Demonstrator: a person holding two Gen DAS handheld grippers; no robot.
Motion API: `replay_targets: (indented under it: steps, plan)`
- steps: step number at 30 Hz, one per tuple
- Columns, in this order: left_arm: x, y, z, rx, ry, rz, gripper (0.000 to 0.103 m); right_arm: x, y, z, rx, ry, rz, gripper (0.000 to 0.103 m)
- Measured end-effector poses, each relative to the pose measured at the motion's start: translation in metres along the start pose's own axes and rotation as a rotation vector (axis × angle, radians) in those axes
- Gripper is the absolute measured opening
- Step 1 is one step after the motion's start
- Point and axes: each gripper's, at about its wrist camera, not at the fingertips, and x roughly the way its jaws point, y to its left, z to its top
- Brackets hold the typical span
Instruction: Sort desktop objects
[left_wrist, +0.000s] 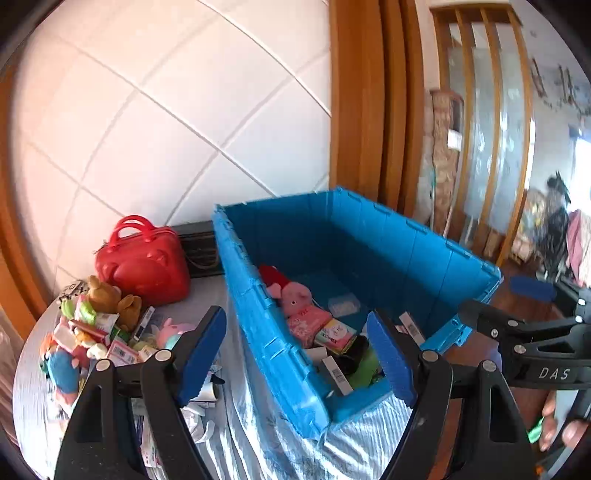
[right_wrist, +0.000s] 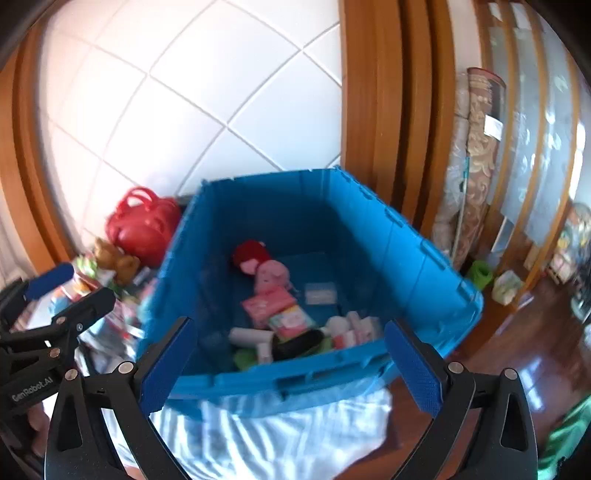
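The left hand-held gripper (left_wrist: 295, 354) stands spread with nothing between its blue pads, the near corner of the blue bin (left_wrist: 461, 266) just ahead of it. The right hand-held gripper (right_wrist: 291, 363) is spread wide and empty too, angled down over the bin's near wall. Inside lie a pink plush (right_wrist: 271, 275), small boxes and tubes. Left of the bin, on the striped cloth of the worktop (left_wrist: 240, 424), sits a pile of toys (left_wrist: 92, 332) and a red bag (left_wrist: 144, 266).
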Motion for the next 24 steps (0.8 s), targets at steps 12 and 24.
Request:
replay_targets:
  steps: [12, 24]
  plan:
    - [-0.037, 0.025, -0.036, -0.076, -0.097, 0.087, 0.102, -0.038, 0.037, -0.054, 0.068, -0.092, -0.038, 0.103]
    - [-0.036, 0.021, -0.049, -0.051, -0.032, 0.13, 0.102, -0.035, 0.045, -0.067, 0.063, -0.119, -0.082, 0.103]
